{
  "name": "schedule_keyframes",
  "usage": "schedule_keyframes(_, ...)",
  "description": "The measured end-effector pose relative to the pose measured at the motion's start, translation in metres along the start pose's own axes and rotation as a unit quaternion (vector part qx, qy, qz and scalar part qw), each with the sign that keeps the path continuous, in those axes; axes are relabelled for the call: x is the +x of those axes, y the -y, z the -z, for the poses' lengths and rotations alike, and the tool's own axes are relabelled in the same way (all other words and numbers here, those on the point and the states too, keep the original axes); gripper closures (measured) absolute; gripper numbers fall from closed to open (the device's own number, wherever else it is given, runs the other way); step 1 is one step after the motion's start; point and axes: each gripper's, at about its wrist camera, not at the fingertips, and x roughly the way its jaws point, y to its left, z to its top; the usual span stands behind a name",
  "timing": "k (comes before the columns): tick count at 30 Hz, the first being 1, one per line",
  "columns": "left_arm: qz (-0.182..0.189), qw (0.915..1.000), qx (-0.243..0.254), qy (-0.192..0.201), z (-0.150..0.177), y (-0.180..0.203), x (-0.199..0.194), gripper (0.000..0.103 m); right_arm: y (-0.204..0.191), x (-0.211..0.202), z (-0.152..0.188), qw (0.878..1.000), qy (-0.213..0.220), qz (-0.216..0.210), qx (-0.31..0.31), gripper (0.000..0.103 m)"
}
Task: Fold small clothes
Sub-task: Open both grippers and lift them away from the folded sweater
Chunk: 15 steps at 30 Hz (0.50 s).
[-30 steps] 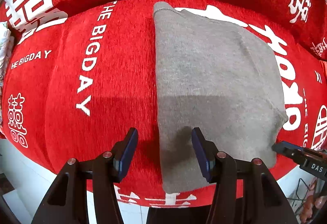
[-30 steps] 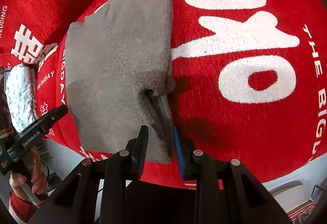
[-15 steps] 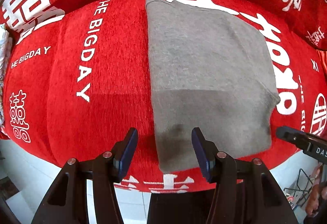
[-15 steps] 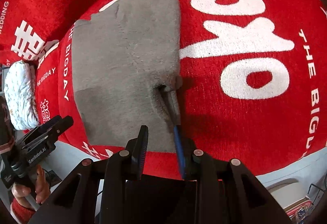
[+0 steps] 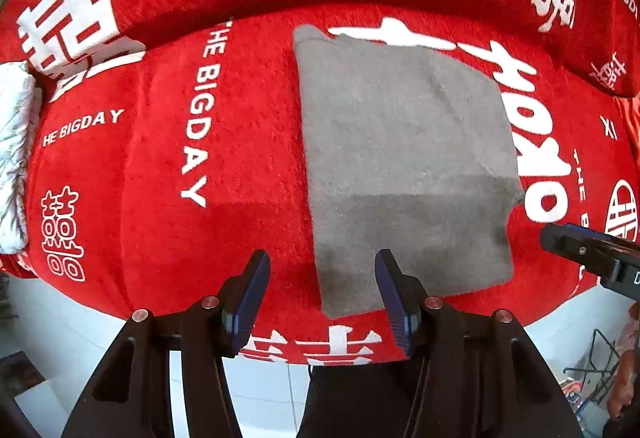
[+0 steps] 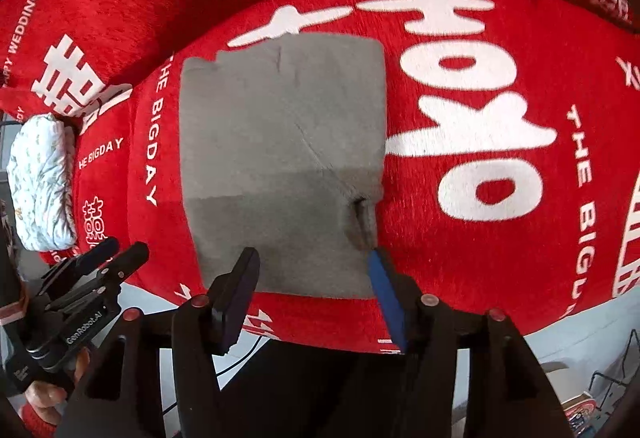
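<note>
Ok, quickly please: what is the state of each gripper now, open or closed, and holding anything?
Left gripper: open, holding nothing, above the grey garment.
Right gripper: open, fingers have just been opening; the garment's edge is released, nothing held.

The folded garment (image 5: 404,166) lies flat on the sofa seat (image 5: 248,142), near its front edge. My left tongs (image 5: 320,286) hang over the garment's front left corner, my right tongs (image 6: 312,278) over its front right corner, neither touching it. A bundle (image 6: 40,178) sits at the seat's left end
</note>
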Motion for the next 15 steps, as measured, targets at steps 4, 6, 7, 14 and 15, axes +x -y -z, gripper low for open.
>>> schedule_keyframes(4, 0.003, 0.9994, -0.019, 0.028, -0.002, -0.007, -0.018, 0.005, -0.010, -0.013, -0.001, 1.000, 0.017, 0.017, -0.012, 0.020)
schedule_keyframes(6, 0.003, 0.9992, -0.020, 0.033, -0.004, -0.009, -0.024, 0.005, -0.016, -0.018, -0.001, 0.999, 0.024, 0.024, -0.018, 0.020)
schedule_keyframes(7, 0.005, 0.9992, -0.023, 0.032, -0.005, -0.010, -0.026, 0.005, -0.017, -0.020, -0.001, 0.999, 0.025, 0.028, -0.019, 0.020)
schedule_keyframes(14, 0.007, 0.9988, -0.034, 0.036, -0.007, -0.011, -0.038, 0.005, -0.023, -0.032, 0.000, 0.997, 0.043, 0.065, -0.018, 0.018)
schedule_keyframes(15, 0.007, 0.9988, -0.033, 0.037, -0.007, -0.010, -0.040, 0.005, -0.023, -0.034, 0.000, 0.996, 0.047, 0.070, -0.018, 0.017)
